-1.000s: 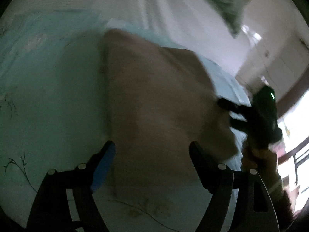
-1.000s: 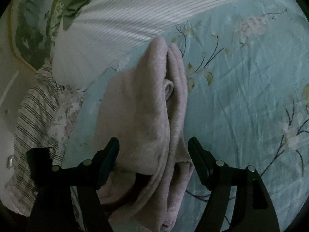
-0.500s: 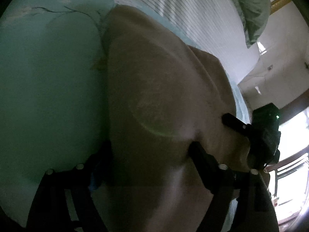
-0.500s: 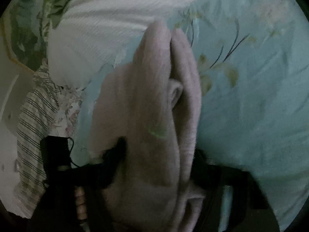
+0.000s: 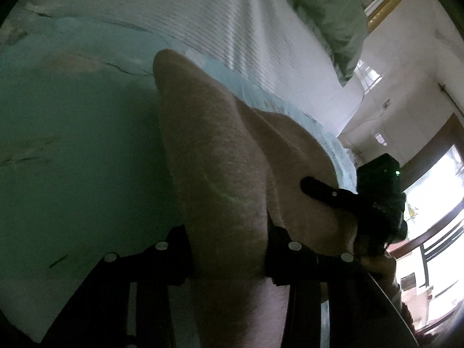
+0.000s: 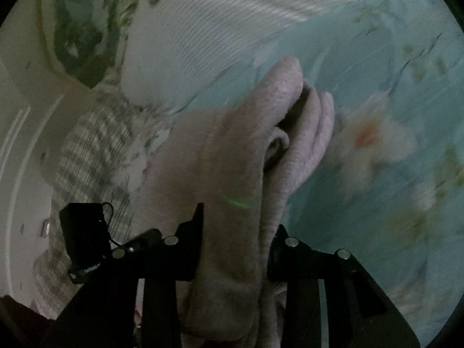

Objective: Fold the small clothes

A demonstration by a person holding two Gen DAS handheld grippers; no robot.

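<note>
A pinkish-beige fleece garment (image 5: 217,159) lies folded into a long bundle on the light blue floral bedsheet (image 5: 72,145). My left gripper (image 5: 229,232) has its jaws closing, and the near end of the bundle is bunched tight between its pads. In the right wrist view the same garment (image 6: 232,150) shows its rolled layers. My right gripper (image 6: 236,220) is also closing, pressing on the other end of the bundle. One right finger (image 5: 319,188) shows dark against the cloth in the left wrist view. The fingertips of both grippers are partly buried in the fabric.
A white ribbed quilt (image 5: 246,29) lies beyond the garment, with a green pillow (image 5: 324,14) behind it. A plaid cloth (image 6: 87,150) hangs at the bed's edge. The sheet (image 6: 391,87) stretches off beside the bundle. A bright window with a railing (image 5: 435,232) is at the right.
Both grippers moved forward over the garment's ends and their jaws narrowed from wide apart to pressing on the cloth. The garment has bunched into a narrower ridge.
</note>
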